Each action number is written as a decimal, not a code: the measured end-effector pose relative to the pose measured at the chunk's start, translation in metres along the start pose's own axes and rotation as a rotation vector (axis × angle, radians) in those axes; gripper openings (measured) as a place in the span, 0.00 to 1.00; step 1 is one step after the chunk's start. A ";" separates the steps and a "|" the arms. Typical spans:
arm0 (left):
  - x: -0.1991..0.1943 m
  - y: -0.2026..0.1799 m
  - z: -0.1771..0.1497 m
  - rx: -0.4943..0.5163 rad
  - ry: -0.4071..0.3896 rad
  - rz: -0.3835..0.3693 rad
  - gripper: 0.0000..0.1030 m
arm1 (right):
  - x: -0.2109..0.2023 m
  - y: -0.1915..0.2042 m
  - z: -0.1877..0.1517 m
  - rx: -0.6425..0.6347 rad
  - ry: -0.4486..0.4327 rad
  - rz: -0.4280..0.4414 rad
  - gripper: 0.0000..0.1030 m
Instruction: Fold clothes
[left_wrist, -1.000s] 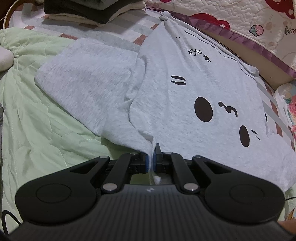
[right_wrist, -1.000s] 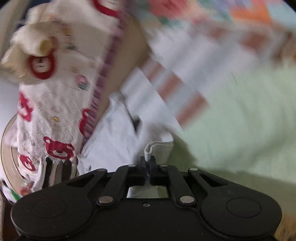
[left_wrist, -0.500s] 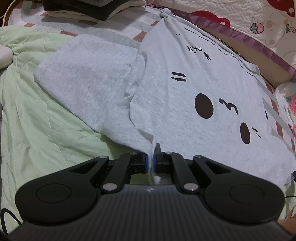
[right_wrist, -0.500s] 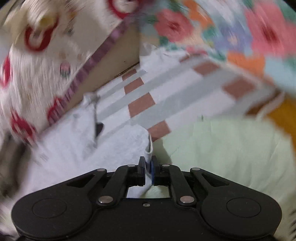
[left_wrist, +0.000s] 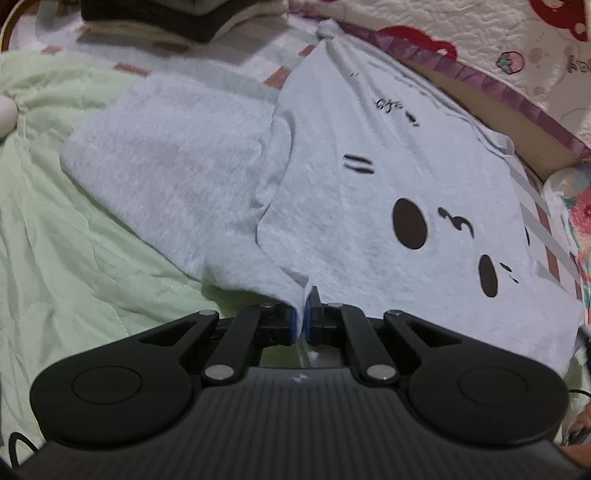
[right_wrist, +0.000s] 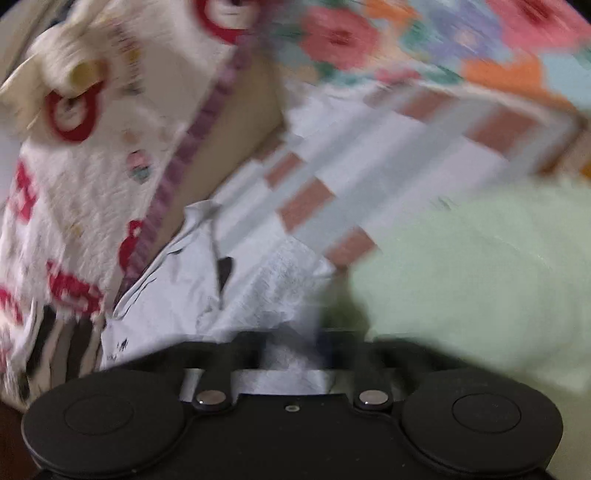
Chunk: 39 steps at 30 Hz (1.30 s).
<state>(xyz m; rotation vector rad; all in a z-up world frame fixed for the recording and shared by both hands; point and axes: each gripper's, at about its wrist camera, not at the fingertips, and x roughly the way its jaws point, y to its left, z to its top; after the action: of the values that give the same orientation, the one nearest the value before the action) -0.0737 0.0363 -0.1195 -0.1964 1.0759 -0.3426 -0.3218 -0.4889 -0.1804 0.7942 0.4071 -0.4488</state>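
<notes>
While its script blurs unreadably, grey T-shirt (left_wrist: 369, 206) hem pinched by left hand-held gripper (left_wrist: 303, 314) (right closing, contents blurred).

The T-shirt (left_wrist: 369, 206) lies spread on the bed, partly over the quilt (left_wrist: 74, 258) at left. Stacked folded clothes (left_wrist: 166, 18) sit behind it; a patterned blanket (left_wrist: 498, 44) borders its right edge.

To the left of my left claw (left_wrist: 303, 314) the green quilt (left_wrist: 74, 258) lies bare and passable. Ahead and to the right the grey T-shirt (left_wrist: 369, 192) covers the bed. Far ahead, a stack of folded clothes (left_wrist: 177, 18) blocks passage. The bear-print quilt (left_wrist: 498, 40) rises as a wall along the far right.
</notes>
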 end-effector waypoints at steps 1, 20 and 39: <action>-0.006 0.000 0.001 -0.003 -0.005 -0.018 0.04 | -0.008 0.010 0.006 -0.068 -0.021 0.032 0.05; -0.028 -0.009 0.003 -0.022 -0.027 -0.081 0.04 | -0.061 0.032 0.032 -0.404 -0.079 -0.192 0.03; -0.012 -0.011 -0.012 0.009 0.061 -0.048 0.04 | -0.034 0.020 0.032 -0.544 -0.075 -0.593 0.18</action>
<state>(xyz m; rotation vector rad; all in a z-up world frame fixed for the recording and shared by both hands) -0.0913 0.0305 -0.1113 -0.2045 1.1311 -0.3985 -0.3341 -0.4929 -0.1307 0.1125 0.6614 -0.8701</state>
